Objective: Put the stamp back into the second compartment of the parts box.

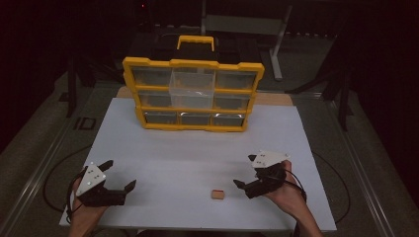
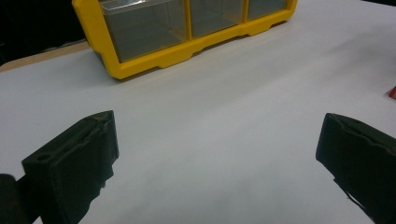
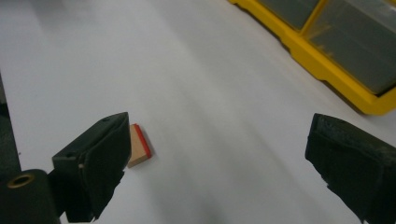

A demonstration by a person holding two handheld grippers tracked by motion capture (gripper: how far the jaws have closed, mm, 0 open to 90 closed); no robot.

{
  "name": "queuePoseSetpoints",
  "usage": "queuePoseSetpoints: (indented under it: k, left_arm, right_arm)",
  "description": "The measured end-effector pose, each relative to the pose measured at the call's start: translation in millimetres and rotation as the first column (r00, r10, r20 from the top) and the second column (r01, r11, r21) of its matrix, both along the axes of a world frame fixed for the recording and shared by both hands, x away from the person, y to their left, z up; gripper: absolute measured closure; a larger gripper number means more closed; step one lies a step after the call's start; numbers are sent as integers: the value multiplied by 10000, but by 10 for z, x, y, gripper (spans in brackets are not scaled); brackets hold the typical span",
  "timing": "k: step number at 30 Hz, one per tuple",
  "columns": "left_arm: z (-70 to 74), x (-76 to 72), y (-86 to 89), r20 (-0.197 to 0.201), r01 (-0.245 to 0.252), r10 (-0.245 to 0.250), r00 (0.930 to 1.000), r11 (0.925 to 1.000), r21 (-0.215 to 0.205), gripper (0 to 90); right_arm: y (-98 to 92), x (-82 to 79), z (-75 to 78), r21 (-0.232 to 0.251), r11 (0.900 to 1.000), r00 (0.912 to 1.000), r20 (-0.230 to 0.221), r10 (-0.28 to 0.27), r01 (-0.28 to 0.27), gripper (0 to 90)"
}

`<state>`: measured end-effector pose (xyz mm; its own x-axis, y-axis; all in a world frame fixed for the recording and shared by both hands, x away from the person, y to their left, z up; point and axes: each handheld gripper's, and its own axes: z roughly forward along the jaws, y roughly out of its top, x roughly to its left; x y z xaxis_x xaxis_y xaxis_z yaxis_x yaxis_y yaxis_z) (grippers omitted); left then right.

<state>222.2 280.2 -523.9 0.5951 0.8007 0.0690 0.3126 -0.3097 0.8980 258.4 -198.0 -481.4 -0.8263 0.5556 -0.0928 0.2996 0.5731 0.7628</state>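
Wooden block (image 1: 217, 194) on the white table (image 1: 197, 148), both grippers spread wide and empty.

From the high view, the small tan block lies near the table's front edge, just left of the right gripper (image 1: 245, 172) and well apart from the left gripper (image 1: 119, 175); each gripper is held in a hand at a front corner, jaws far apart, holding nothing. A yellow organizer (image 1: 192, 94) with clear drawers stands at the table's far side, one middle drawer (image 1: 191, 89) pulled forward. In the left gripper view, the left gripper (image 2: 217, 135) has its two black jaws wide over bare tabletop, the organizer (image 2: 154, 60) ahead at upper left. In the right gripper view, the right gripper (image 3: 217, 140) is likewise wide open; the block (image 3: 139, 145), showing a red edge, lies flat just beside the left-hand jaw, and the organizer (image 3: 327, 70) sits at upper right.
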Motion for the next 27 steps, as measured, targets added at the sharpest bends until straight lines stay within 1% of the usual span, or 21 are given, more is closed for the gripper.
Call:
queuePoseSetpoints:
  k: [4, 5, 7, 11, 18, 24, 25, 27]
  left_arm:
    - [-3, 1, -5, -9, 37, -37, 10000, 10000, -2, 0]
    - [-3, 1, -5, -9, 37, -37, 10000, 10000, -2, 0]
    - [-3, 0, -4, -14, 37, -37, 10000, 10000, 2, 0]
    - [-6, 2, -5, -19, 43, -43, 10000, 10000, 12, 0]
    - [-10, 3, -13, -35, 58, -58, 10000, 9999, 85, 0]
    - [-9, 1, -13, -16, 69, -69, 10000, 10000, 64, 0]
    - [-9, 2, -14, -19, 74, -74, 10000, 10000, 66, 0]
    - [-11, 3, -15, -29, 83, -83, 10000, 9999, 74, 0]
  right_arm:
    - [83, 15, -29, -292, 9991, 9995, -99, 289, -292, 67]
    - [83, 15, -29, -292, 9991, 9995, -99, 289, -292, 67]
    - [133, 33, -55, -542, 9975, 9989, -159, 449, -457, 67]
    - [196, 51, -95, -721, 9952, 9974, -325, 647, -669, 67]
    - [310, 93, -181, -1154, 9870, 9927, -585, 1053, -1115, 67]
    - [385, 119, -236, -1291, 9811, 9881, -720, 1358, -1442, 68]
    - [415, 138, -266, -1391, 9779, 9860, -813, 1457, -1560, 68]
    - [450, 148, -299, -1495, 9750, 9842, -907, 1523, -1646, 68]
